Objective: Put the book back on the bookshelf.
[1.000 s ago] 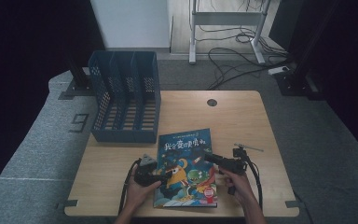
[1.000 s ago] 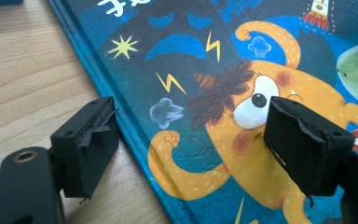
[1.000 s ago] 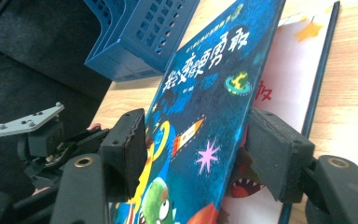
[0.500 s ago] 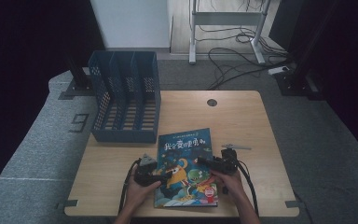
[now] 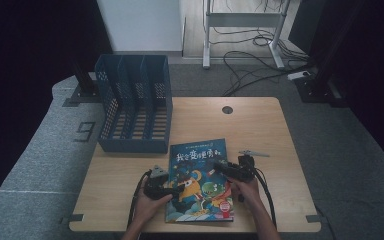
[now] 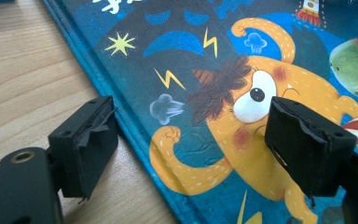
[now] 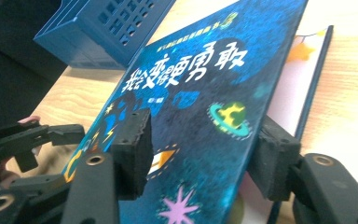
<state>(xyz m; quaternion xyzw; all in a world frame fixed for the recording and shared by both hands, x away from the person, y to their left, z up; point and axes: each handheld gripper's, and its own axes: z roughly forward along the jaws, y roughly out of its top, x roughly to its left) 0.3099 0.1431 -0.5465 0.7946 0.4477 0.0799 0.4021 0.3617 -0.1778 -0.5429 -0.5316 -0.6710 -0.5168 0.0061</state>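
Blue hardcover picture book (image 5: 200, 180): flat on wooden surface (image 5: 260, 130), just front-right of blue slotted file rack (image 5: 135, 105).
Left tool (image 6: 186, 140): jaws wide, straddling book's spine edge, likely bracing.
Right tool (image 7: 205, 154): jaws wide astride lifted front cover, apparently opening book; pale inside page exposed.

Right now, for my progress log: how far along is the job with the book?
Early. Done: the open left gripper straddles the spine edge of the book. In hand: at the open right gripper, the cover sits raised off the page. Left: probably closing and moving it; it lies outside the blue rack.
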